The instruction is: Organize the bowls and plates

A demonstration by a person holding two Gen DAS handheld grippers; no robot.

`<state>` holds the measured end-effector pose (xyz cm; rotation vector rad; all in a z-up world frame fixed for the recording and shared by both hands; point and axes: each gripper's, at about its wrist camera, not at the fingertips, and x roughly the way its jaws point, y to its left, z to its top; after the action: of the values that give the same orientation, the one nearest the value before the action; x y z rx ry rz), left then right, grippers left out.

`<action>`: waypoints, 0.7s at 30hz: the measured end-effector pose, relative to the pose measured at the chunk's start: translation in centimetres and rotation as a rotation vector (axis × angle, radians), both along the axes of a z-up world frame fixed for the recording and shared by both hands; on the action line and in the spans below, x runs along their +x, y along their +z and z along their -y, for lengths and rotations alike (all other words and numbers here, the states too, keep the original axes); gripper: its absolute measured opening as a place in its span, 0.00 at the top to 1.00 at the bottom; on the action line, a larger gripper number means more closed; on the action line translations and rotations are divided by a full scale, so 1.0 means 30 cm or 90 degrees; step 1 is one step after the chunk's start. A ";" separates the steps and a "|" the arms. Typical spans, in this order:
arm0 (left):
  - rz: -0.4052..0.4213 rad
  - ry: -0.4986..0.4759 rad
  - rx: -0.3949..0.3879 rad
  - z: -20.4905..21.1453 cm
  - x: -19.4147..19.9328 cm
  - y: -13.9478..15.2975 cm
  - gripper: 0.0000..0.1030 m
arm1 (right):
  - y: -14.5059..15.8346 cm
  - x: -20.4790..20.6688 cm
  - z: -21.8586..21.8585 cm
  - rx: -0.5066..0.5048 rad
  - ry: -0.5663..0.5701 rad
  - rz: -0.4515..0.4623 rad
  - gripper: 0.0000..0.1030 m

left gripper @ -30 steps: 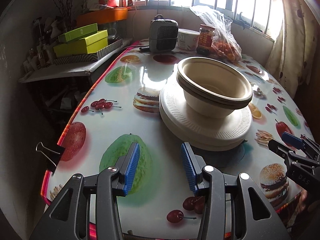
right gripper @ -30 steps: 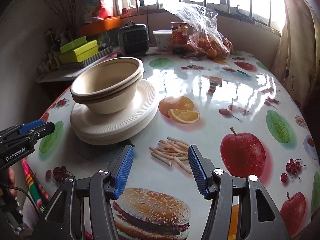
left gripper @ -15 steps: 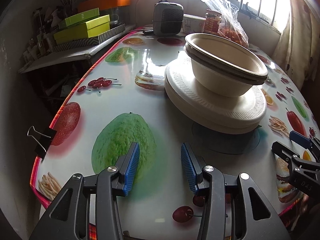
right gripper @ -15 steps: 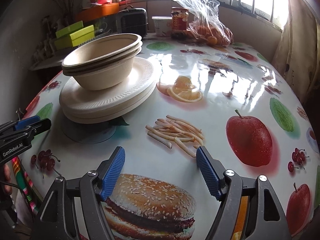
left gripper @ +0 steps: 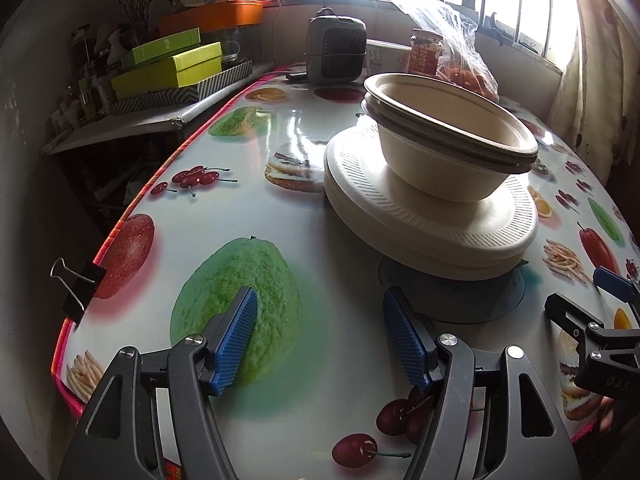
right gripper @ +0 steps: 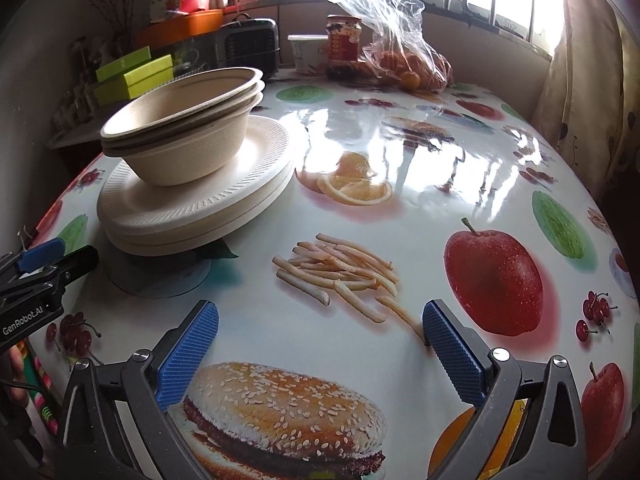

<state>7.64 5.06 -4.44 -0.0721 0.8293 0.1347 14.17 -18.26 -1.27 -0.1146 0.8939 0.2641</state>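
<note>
While both of my tools hang low over the near edge of the table point(right gripper: 420, 168), the things I am meant to sort already sit in one pile: nested bowls point(left gripper: 448, 144) on top of stacked plates point(left gripper: 432, 224), all of it resting on a flat grey disc point(left gripper: 452, 296) on the fruit-print cloth. In the right-wrist view the same pile stands to my left, bowls point(right gripper: 188, 132) above plates point(right gripper: 192, 208), the bowl rims sitting slightly askew.

As I judge it, this fits two stages equally well. Either the stacking is done and I am clear of it, or the mixed pile is what I am meant to take apart, bowls to one place and plates to another. Nothing here settles which, so I won't name a move. If the pile does need handling, the light nested bowls would want a grip on the rim, and the plates a pinch at the edge without tipping what sits above.

My left gripper point(left gripper: 316, 340) has its blue pads wide apart with nothing between them, only the printed green fruit beneath. My right gripper point(right gripper: 320, 344) is spread even wider, also empty, above the printed burger and fries. Neither touches the pile; both are well short of it.
</note>
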 end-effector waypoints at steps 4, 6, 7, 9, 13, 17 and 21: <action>0.001 -0.001 0.000 -0.002 0.001 -0.001 0.35 | 0.001 0.001 0.002 0.000 -0.001 0.001 0.01; 0.001 -0.001 0.000 -0.002 0.001 -0.001 0.35 | 0.002 0.001 0.003 0.000 -0.003 0.002 0.01; 0.001 -0.001 0.000 -0.002 0.001 -0.002 0.35 | 0.001 0.000 0.002 0.000 -0.003 0.002 0.01; 0.001 -0.001 -0.001 -0.002 0.002 -0.001 0.35 | 0.000 -0.001 0.003 0.000 -0.004 0.003 0.01; 0.001 -0.001 0.000 -0.001 0.001 -0.001 0.35 | 0.000 -0.001 0.004 0.000 -0.004 0.003 0.01; 0.001 -0.002 0.000 0.001 0.002 -0.001 0.35 | 0.000 -0.001 0.004 0.000 -0.003 0.003 0.01; 0.001 -0.001 0.000 0.000 0.003 -0.001 0.35 | 0.000 -0.001 0.004 0.000 -0.003 0.003 0.01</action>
<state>7.72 5.05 -4.46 -0.0706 0.8280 0.1329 14.15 -18.39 -1.28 -0.1135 0.8894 0.2595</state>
